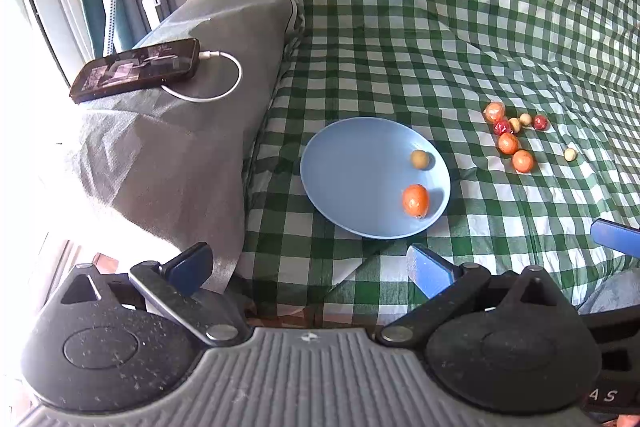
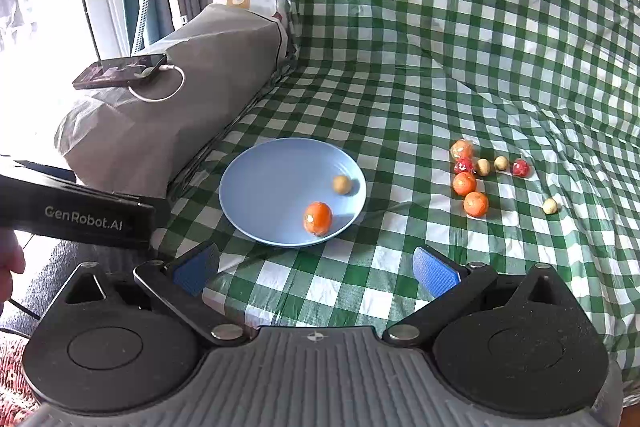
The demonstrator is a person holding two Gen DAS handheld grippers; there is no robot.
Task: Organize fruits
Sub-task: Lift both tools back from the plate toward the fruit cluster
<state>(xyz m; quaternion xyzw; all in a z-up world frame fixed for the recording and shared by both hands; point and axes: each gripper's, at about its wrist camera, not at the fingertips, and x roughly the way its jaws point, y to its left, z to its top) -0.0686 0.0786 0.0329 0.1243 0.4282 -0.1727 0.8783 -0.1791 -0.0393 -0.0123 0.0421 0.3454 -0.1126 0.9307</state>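
A light blue plate lies on the green checked cloth and holds an orange fruit and a small tan fruit. To its right lies a loose cluster of several fruits: orange, red and tan ones, with one tan fruit apart. My left gripper is open and empty, short of the plate. My right gripper is open and empty, near the cloth's front edge.
A grey covered bundle lies left of the plate with a phone and white cable on top. The left gripper's body shows at the left of the right wrist view. The cloth rises behind.
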